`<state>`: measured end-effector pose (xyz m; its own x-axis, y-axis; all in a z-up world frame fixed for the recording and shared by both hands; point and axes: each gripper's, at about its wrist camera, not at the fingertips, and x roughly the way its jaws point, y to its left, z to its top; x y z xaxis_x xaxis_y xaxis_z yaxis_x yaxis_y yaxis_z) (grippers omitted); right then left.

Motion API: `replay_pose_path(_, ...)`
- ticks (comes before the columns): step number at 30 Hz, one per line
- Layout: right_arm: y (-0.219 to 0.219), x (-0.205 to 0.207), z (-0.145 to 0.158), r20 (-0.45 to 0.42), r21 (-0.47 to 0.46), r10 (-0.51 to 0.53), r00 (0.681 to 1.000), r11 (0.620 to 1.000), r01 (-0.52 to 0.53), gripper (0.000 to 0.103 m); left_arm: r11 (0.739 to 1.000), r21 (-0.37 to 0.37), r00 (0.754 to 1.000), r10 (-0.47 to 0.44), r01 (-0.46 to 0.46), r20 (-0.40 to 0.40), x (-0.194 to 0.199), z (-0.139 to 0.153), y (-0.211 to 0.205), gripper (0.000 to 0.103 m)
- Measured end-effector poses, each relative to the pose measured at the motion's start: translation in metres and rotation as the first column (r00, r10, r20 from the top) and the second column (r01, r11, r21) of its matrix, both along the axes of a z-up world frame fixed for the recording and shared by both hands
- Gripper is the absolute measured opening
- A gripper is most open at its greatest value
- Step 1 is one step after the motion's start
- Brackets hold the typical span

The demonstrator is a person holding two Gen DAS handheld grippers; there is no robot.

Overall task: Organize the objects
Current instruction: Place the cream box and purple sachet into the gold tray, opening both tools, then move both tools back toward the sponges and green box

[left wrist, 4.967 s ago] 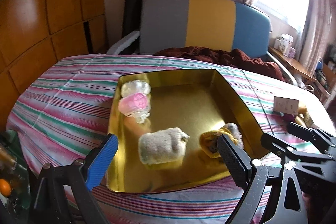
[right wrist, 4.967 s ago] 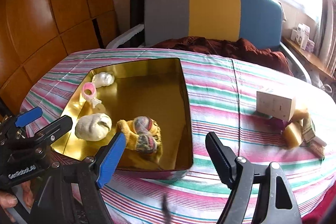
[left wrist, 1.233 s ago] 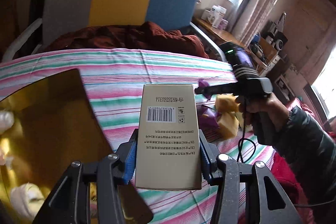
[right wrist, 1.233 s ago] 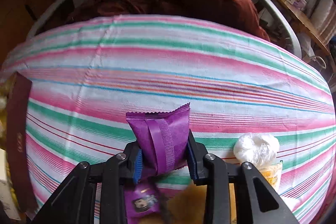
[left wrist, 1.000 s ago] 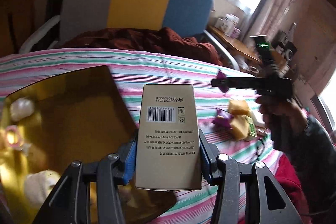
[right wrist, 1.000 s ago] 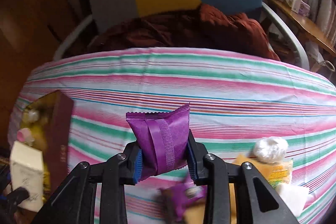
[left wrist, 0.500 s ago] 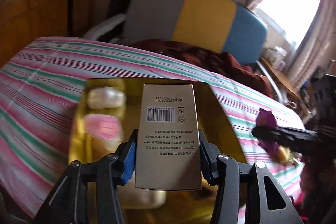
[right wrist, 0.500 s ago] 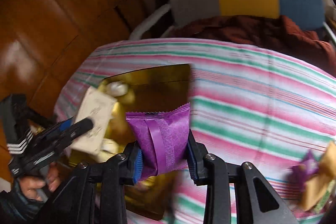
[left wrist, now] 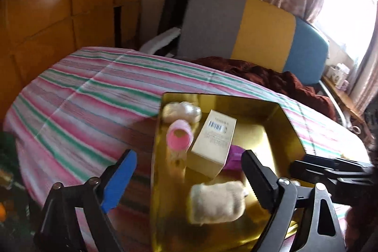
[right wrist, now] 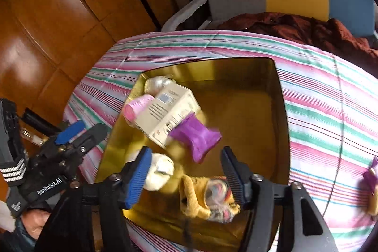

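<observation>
Both grippers stand over the gold tray point(right wrist: 281, 96) on the striped tablecloth point(left wrist: 94, 96), and neither holds anything. The jaws of the left gripper point(left wrist: 189, 171) have just been opening and now stand wide; the beige carton point(left wrist: 213, 142) lies past them, in the far left part of the tray, beside the pink roll point(left wrist: 178, 136) and near the pearly white bundle point(left wrist: 180, 111). The jaws of the right gripper point(right wrist: 184, 169) have also just been opening, to a medium gap, with the purple sachet point(right wrist: 196, 136) beyond the tips and clear of the pads; the sachet is blurred and lies against the near right corner of the carton, so you cannot tell whether it has settled. Treat the carton as light, stiff and smooth-faced: grip it across its two long narrow sides, near the middle, with moderate force to avoid denting the card. Treat the sachet as very light, soft and slippery foil: pinch it across the body, not at the crimped ends. The cream sock roll point(left wrist: 216, 202) and the yellow patterned sock roll point(right wrist: 208, 197), at the near end of the tray, are soft and compressible; close fully across the bulk. Legible marking: a barcode and lines of small print on the carton, too small to read, and "GenRobot.AI" on the left gripper body in the right wrist view.
</observation>
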<state>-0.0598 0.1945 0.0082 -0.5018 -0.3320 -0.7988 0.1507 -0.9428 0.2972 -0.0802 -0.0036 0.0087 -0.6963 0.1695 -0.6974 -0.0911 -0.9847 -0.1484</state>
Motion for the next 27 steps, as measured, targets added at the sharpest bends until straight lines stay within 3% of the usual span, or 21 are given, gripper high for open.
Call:
replay_pose_path(4,-0.008,0.020,0.002,-0.076,0.089,-0.031,0.997,0.995,0.037,0.083,0.998,-0.032,0.998,0.049,-0.050,-0.029,0.014,0.001,-0.003,0.096)
replay_pose_path(16,-0.001,0.064,0.008,-0.242,0.199,-0.147,0.959,0.960,0.197,0.084,0.998,-0.057,0.997,0.000,-0.004,-0.074,0.051,0.006,0.014,0.099)
replay_pose_path(27,0.012,0.079,0.006,-0.282,0.229,-0.185,0.941,0.940,0.253,0.084,0.997,-0.073,0.997,-0.034,0.029,-0.076,0.068,0.006,0.027,0.099)
